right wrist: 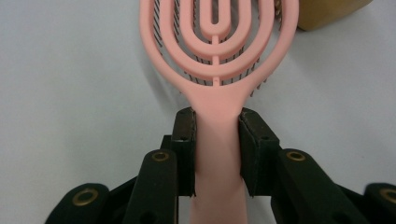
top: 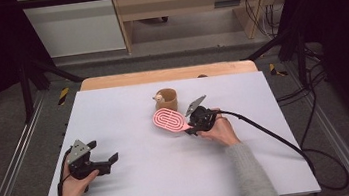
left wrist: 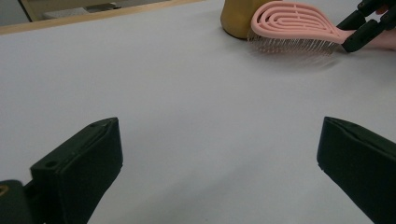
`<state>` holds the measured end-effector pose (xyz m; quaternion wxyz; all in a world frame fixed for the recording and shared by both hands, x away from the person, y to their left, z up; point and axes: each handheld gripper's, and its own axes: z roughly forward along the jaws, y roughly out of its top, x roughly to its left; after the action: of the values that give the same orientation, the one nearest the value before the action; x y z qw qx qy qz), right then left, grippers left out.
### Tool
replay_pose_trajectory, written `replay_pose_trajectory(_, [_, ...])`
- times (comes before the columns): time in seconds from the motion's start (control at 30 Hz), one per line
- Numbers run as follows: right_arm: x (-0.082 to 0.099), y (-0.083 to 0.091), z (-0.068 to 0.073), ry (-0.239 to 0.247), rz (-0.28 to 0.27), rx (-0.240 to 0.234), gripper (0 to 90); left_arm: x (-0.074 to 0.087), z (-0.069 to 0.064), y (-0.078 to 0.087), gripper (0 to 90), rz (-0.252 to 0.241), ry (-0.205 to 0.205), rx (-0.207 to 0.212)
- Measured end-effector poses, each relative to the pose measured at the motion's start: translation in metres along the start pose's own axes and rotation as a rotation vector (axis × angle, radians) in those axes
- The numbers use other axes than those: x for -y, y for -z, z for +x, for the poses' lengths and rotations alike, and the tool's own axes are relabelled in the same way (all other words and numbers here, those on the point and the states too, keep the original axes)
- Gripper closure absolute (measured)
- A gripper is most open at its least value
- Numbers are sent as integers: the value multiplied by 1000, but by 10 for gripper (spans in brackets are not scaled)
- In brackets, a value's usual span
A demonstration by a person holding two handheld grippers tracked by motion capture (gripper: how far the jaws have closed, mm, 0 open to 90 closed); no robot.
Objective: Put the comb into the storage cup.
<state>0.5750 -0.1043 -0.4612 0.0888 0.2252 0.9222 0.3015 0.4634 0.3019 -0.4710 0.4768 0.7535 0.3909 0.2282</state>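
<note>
Clamping the pink hairbrush (right wrist: pixel 219 42) by its handle, the right claw (right wrist: pixel 217 149) grips it beside the cup (top: pixel 167 99).

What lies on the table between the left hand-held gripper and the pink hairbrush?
Nothing: bare white table separates the left hand-held gripper from the pink hairbrush, seen in the high view.

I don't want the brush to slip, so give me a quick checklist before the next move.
1. Right tongs closed on both sides of the pink brush handle: ok.
2. Handle centred between the pads: ok.
3. Bristles facing down: ok.
4. Brush lifted off the white table: cannot tell.
5. Brown cup apart from the brush head: cannot tell.
6. Left tongs open, nothing between them: ok.
</note>
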Motion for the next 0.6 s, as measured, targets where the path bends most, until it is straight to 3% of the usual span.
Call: replay_pose_trajectory(0.6, [4, 23, 8, -19, -28, -13, 700, 0, 0, 0, 2, -4, 5, 4])
